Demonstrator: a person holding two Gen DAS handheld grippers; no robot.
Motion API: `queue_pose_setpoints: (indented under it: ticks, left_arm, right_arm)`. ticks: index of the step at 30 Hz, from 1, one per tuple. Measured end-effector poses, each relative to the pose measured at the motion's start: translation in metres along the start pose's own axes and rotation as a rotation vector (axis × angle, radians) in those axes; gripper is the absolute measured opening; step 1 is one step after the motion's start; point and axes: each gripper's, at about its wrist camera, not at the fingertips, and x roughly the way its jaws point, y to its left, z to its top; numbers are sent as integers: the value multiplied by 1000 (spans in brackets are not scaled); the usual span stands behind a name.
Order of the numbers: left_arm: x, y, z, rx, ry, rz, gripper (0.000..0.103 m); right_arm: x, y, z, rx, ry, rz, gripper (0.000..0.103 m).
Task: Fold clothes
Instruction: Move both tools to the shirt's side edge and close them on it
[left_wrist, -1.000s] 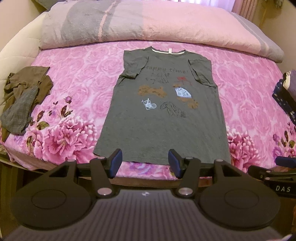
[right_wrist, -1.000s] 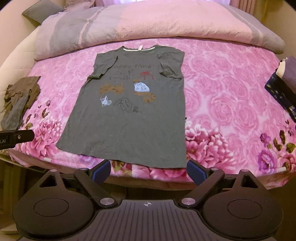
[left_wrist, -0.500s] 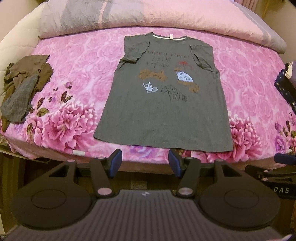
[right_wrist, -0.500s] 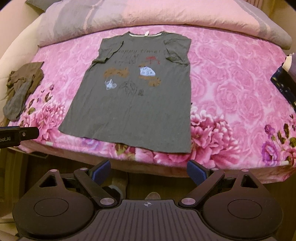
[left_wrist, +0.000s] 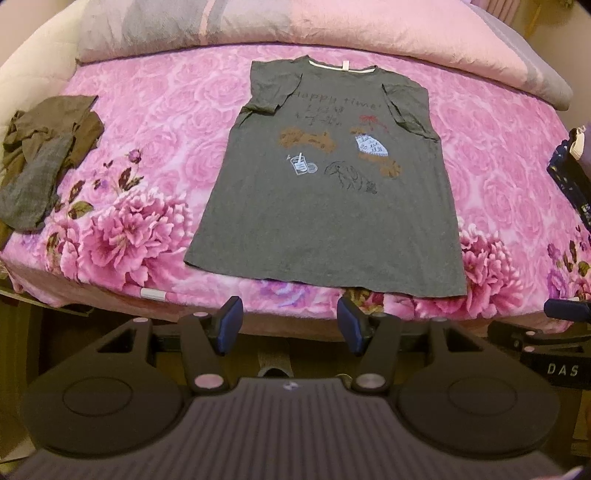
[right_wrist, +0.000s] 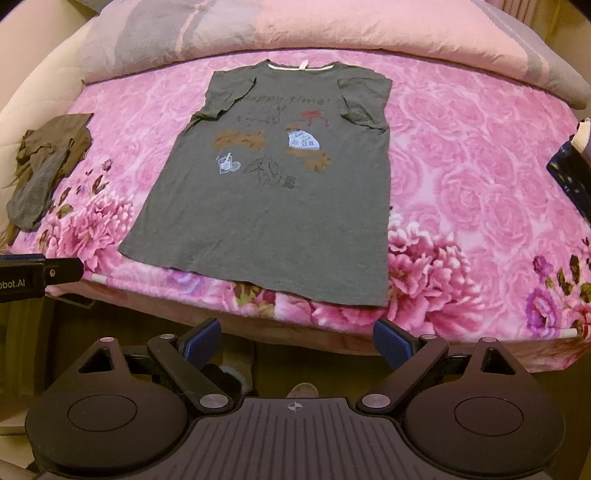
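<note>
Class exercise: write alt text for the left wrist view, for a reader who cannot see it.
A grey T-shirt printed with "Happy time" lies flat, sleeves folded inward, on a pink floral bedspread. The open left gripper hovers empty off the bed's near edge, just short of the hem. A crumpled brown and grey pile of clothes sits at the left.

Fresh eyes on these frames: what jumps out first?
A grey T-shirt with cartoon prints lies flat, sleeves folded in, mid-bed on a loud pink floral bedspread. Crumpled brown clothes sit at the bed's left edge. Both grippers, left and right, hover open, short of the hem.
</note>
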Motion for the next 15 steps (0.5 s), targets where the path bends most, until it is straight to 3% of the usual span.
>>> queue_pose_setpoints:
  ticks: [7,11,15]
  left_arm:
    - [31,46,11,-28,-71,-107,52]
    - [75,80,21,-34,-45,-163,37]
    - [129,119,30,-71,-3,-203,36]
  right_arm:
    - [25,-31,5,146,-12,-15,92]
    - [49,-65,4,238,-19,-57,92]
    - [88,-101,1,354,7,-75,91]
